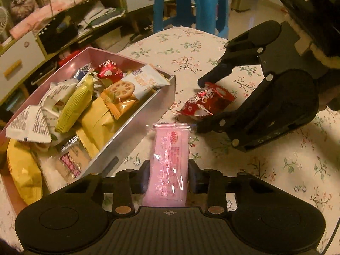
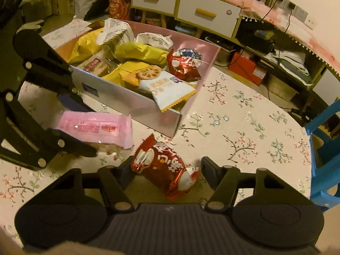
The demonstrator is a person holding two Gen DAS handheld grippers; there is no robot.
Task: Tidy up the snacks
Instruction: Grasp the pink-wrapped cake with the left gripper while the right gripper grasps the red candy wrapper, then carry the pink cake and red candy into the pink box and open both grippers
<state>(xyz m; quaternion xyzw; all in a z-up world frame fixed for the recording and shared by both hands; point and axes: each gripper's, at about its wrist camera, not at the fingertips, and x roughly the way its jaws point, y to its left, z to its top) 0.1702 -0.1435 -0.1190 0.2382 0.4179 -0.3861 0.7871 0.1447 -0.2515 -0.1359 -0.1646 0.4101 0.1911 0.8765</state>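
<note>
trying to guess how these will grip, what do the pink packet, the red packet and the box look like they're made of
Pink packet: thin glossy plastic film, probably; clear crimped end, shiny creases. Red packet: crinkly film, maybe foil-lined; bright metallic glints, sharp wrinkles. Box: stiff board or thin metal, can't tell which; flat silvery outer wall with a dull sheen, pink inside.
</note>
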